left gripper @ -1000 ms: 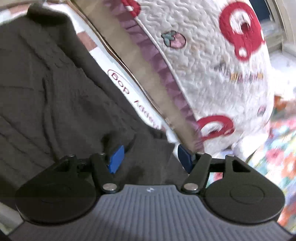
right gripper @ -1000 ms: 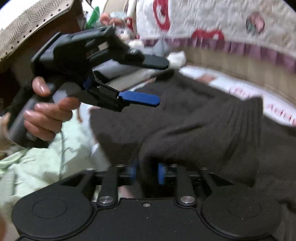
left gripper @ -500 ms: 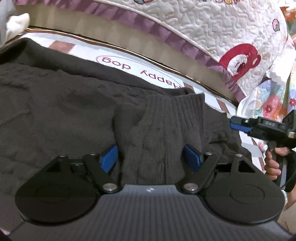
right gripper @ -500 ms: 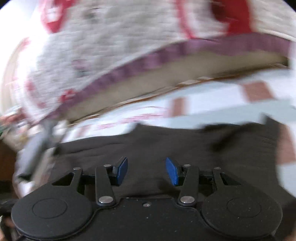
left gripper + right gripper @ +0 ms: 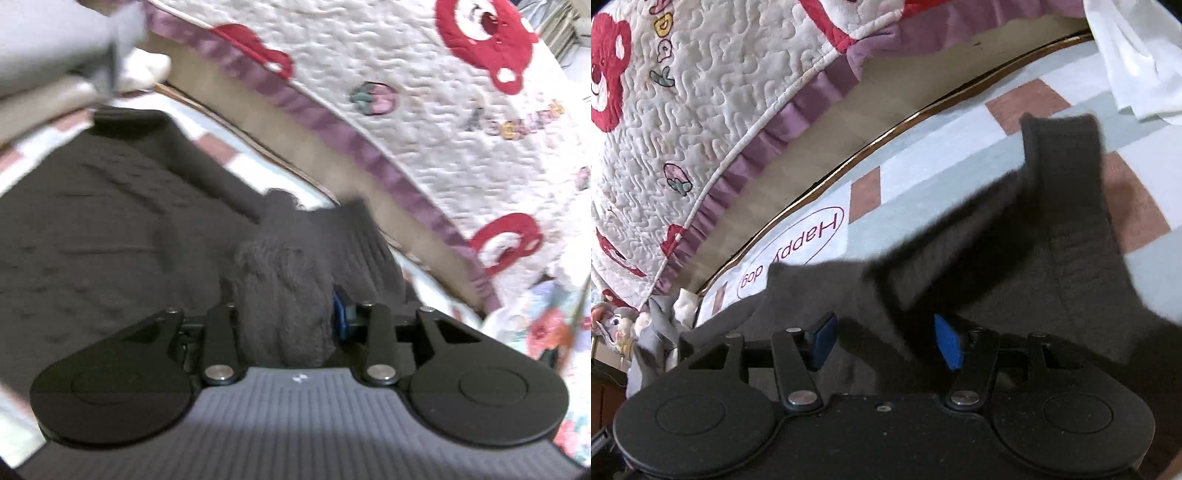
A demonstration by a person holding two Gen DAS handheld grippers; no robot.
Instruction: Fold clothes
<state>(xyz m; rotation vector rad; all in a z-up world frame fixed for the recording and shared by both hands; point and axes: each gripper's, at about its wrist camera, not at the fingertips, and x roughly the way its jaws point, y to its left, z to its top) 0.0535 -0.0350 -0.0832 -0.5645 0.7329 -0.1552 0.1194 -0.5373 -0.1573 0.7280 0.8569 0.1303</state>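
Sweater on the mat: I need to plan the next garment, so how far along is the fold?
Early. The sweater lies mostly spread on the mat, no tidy fold visible. In hand: the left tongs are closing on a bunched sleeve; the right tongs are opening over the knit, gripping nothing. Folding remains.

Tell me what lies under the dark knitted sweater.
The dark knitted sweater lies on a checked sheet printed "Happy dog", pale with brown squares. Whatever is beneath the sweater's middle is covered.
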